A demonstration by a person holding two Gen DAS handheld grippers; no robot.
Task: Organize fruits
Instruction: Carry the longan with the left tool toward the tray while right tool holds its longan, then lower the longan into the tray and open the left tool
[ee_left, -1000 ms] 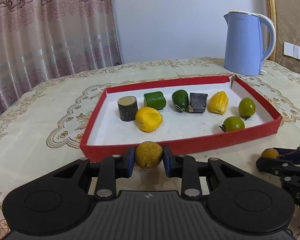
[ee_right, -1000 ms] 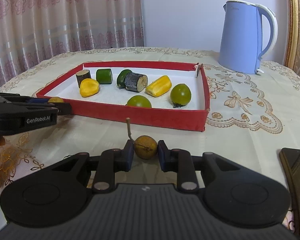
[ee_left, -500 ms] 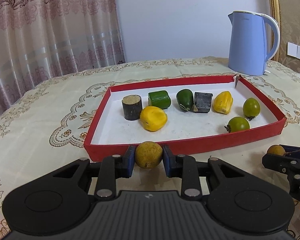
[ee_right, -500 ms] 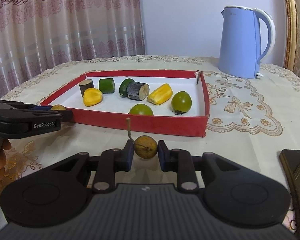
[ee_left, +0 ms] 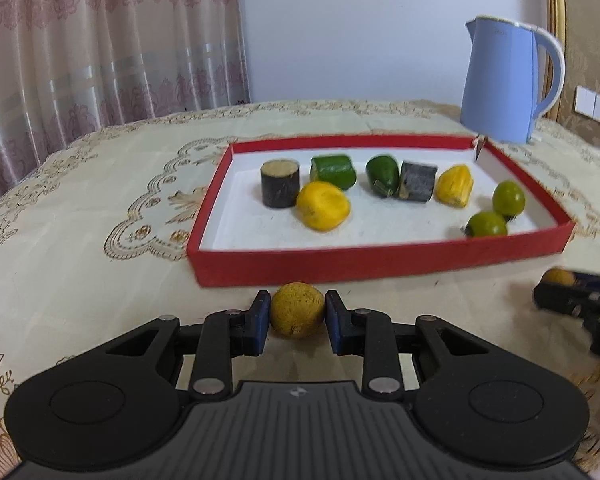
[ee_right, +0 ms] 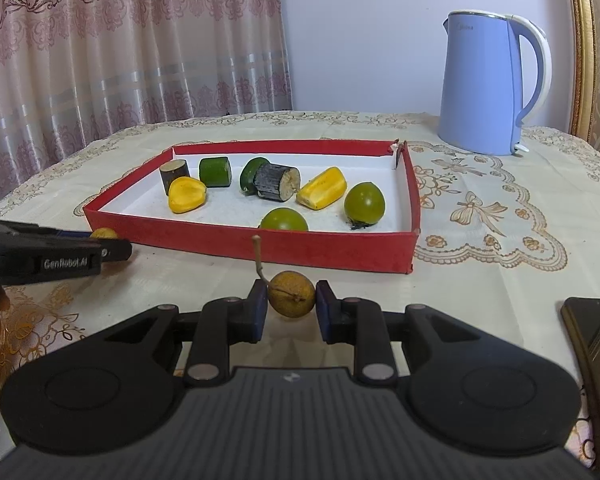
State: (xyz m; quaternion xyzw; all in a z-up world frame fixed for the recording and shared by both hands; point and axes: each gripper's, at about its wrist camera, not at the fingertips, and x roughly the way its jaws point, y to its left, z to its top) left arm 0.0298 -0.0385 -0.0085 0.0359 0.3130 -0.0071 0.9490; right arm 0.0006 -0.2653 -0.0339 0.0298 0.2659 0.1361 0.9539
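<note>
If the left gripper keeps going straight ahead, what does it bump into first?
Most likely the near wall of the red tray. The left gripper, shut on a small brown fruit, points at that wall. If it is held above the rim, which is hard to judge, it would pass over towards the yellow fruit.

So the worktop [ee_right: 479,280] has a cream tablecloth [ee_left: 80,240] with gold embroidered scallops and flowers on it. Sitting right on the cloth: a shallow red tray [ee_right: 323,250] with a white inside around the middle, a light blue electric kettle [ee_right: 487,88] near the far right edge behind the tray's corner, and some dark flat thing [ee_right: 591,328] at the near right, cut off by the view.
</note>
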